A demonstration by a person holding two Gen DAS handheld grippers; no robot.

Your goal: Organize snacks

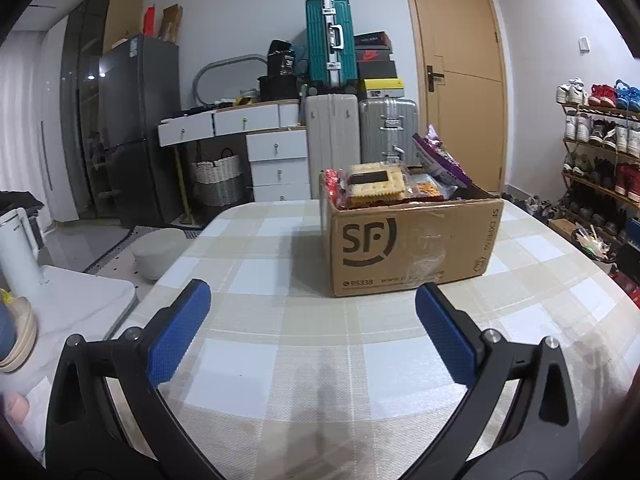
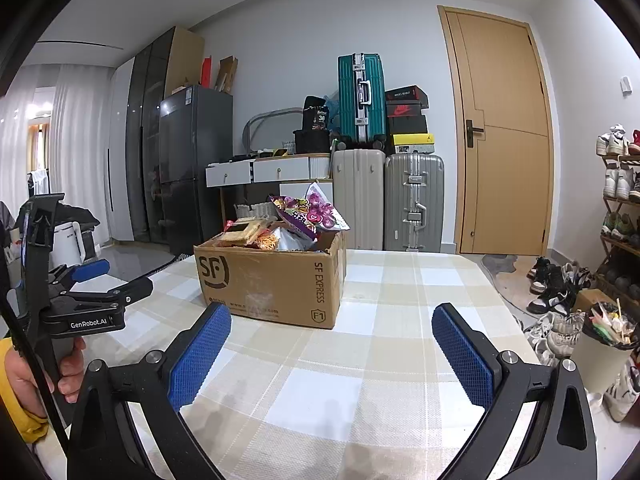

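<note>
Left gripper (image 1: 312,312): hovering low over the beige-and-white checked tabletop (image 1: 280,360), blue-padded jaws standing wide apart with nothing between them.
Right gripper (image 2: 332,334): also hanging above the checked cloth, jaws spread wide and gripping nothing.
Brown cardboard SF Express box (image 1: 400,248): sitting on the tabletop ahead of both grippers, well apart from the fingertips, flaps open, brimming with snacks.
Snacks: a clear-wrapped pack of square biscuits (image 1: 374,184) is lying on top at the near left – a purple candy bag (image 1: 440,160) is sticking up at the right, tilted.
Left wrist view only: a white electric kettle (image 1: 18,244) is standing on a white side surface at the far left; the box's broad logo face is turning toward the camera.
Right wrist view only: the left gripper's black body is showing at the left edge, a bare hand (image 2: 24,376) with a yellow cuff wrapping its handle – the box's corner and narrower printed side are facing the lens.
</note>
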